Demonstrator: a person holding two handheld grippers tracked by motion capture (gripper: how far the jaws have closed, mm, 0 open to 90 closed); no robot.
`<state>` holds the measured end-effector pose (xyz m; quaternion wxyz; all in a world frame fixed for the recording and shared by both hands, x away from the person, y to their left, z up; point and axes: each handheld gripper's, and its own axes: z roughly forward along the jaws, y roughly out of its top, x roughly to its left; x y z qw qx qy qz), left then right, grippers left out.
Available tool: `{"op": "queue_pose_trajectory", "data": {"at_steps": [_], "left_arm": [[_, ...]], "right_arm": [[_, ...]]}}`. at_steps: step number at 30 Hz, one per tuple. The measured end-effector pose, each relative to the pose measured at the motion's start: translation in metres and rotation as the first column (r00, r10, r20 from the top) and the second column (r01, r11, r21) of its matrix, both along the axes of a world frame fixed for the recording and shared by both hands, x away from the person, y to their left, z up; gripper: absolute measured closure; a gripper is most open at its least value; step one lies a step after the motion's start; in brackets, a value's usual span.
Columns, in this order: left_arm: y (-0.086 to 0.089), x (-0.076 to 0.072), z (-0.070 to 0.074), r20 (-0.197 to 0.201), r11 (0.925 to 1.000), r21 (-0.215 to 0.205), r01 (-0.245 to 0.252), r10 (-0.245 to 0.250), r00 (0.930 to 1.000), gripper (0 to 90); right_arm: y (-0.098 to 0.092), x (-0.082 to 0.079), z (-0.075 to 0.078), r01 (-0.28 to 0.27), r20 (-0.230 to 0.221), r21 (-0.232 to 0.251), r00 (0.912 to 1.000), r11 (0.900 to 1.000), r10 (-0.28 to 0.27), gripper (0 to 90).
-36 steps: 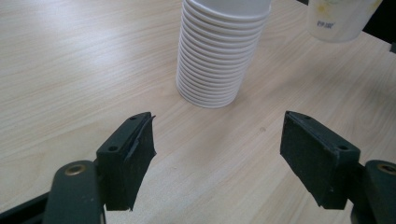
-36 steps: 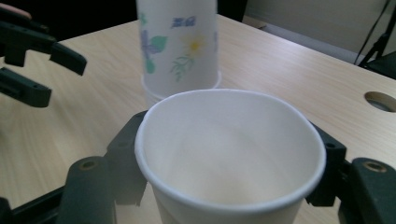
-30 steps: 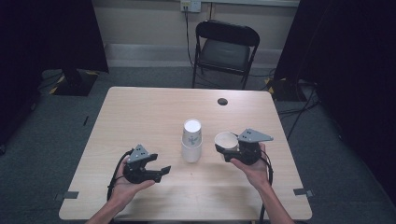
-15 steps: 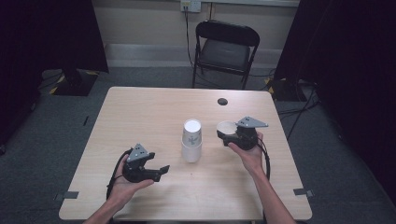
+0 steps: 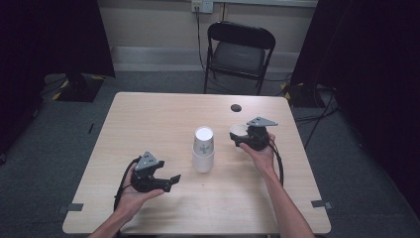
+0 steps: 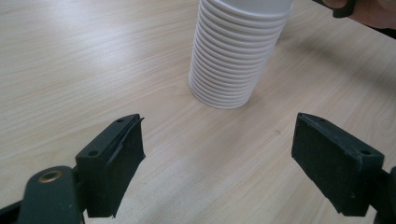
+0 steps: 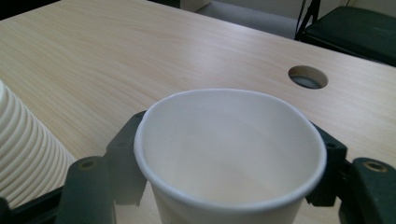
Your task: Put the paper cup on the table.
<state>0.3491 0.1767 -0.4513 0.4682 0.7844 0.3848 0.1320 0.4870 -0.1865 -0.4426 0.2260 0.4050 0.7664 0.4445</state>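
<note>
Gripping a single white paper cup [image 7: 229, 158] upright between its jaws, the right hand-held gripper [image 5: 243, 138] hovered over the wooden counter [image 5: 148, 124], just right of a tall stack of paper cups [image 5: 203, 149] standing mid-counter. The left hand-held gripper [image 5: 168, 181] sat low near the front edge, left of the stack, jaws spread wide and holding nothing. A folding chair [image 5: 238, 52] stood beyond the counter.

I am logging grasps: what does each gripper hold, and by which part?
The right gripper holds a single paper cup upright by its side wall below the rim. The left gripper is open and holds nothing.
</note>
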Motion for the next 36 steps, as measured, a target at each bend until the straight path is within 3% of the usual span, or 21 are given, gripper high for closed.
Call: {"op": "queue_pose_trajectory", "data": {"at_steps": [9,15,20,27,36], "left_arm": [[-0.002,0.003,-0.004,-0.026,0.9999,0.013,0.008,-0.008,0.9996,16.7],[-0.003,0.002,-0.004,-0.022,0.9996,0.023,0.013,-0.012,0.9997,17.0],[-0.002,0.000,-0.003,-0.014,0.9998,0.007,0.017,-0.017,0.9998,17.8],[0.003,0.000,-0.002,-0.022,0.9999,-0.012,-0.004,0.004,0.9998,18.1],[0.004,0.000,-0.004,-0.026,0.9999,-0.003,-0.016,0.016,0.9995,18.7]], "right_arm": [[0.003,0.002,-0.012,0.008,-0.004,0.000,1.0000,1.000,-0.008,30.5],[0.003,0.000,-0.016,0.001,0.004,-0.005,1.0000,1.000,0.000,30.5],[0.001,-0.001,-0.022,0.014,0.007,0.001,0.9999,1.000,-0.014,30.3],[0.004,-0.009,-0.027,0.006,0.002,0.005,1.0000,1.000,-0.006,28.7],[-0.010,-0.023,-0.027,0.003,-0.025,-0.003,0.9997,1.000,-0.003,27.1]]}}
